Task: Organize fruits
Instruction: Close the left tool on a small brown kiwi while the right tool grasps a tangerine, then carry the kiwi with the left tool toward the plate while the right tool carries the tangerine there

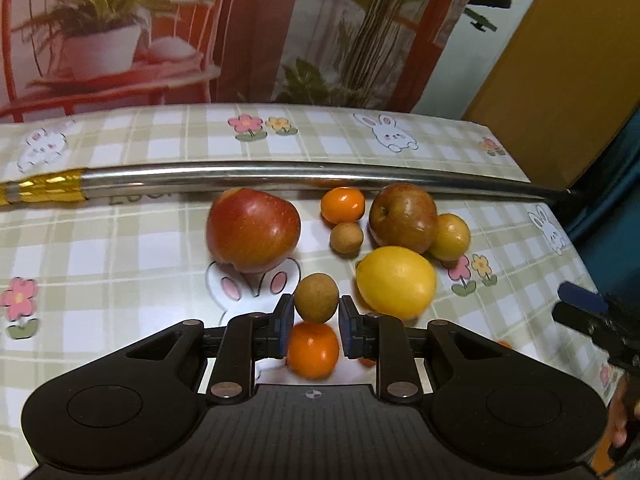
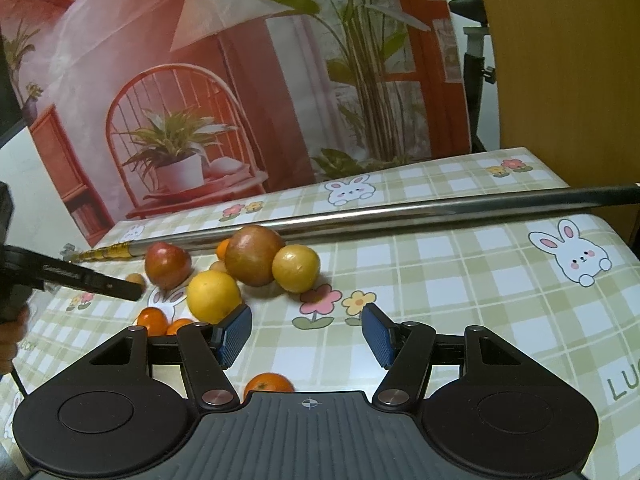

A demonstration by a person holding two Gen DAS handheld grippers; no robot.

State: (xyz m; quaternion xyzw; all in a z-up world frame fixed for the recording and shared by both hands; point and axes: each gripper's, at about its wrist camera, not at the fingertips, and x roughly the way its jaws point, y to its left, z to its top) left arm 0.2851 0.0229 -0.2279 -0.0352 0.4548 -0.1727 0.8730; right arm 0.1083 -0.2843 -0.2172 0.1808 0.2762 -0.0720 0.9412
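My left gripper (image 1: 317, 308) is shut on a small brown round fruit (image 1: 316, 298), its blue pads pressing both sides. An orange mandarin (image 1: 312, 350) lies just under it. Ahead lie a red apple (image 1: 252, 230), a second mandarin (image 1: 343, 204), another small brown fruit (image 1: 346, 237), a darker apple (image 1: 402, 216), a yellow-green round fruit (image 1: 450, 237) and a big yellow citrus (image 1: 396, 282). My right gripper (image 2: 307, 334) stands open over bare cloth, with a mandarin (image 2: 268, 385) below it and the yellow citrus (image 2: 214, 296) by its left pad.
A steel pole (image 1: 280, 176) with a gold-wrapped end lies across the table behind the fruit. The checked tablecloth (image 2: 460, 280) with rabbits and flowers covers the table. A printed backdrop stands at the far edge. Two more mandarins (image 2: 152, 320) lie at the left.
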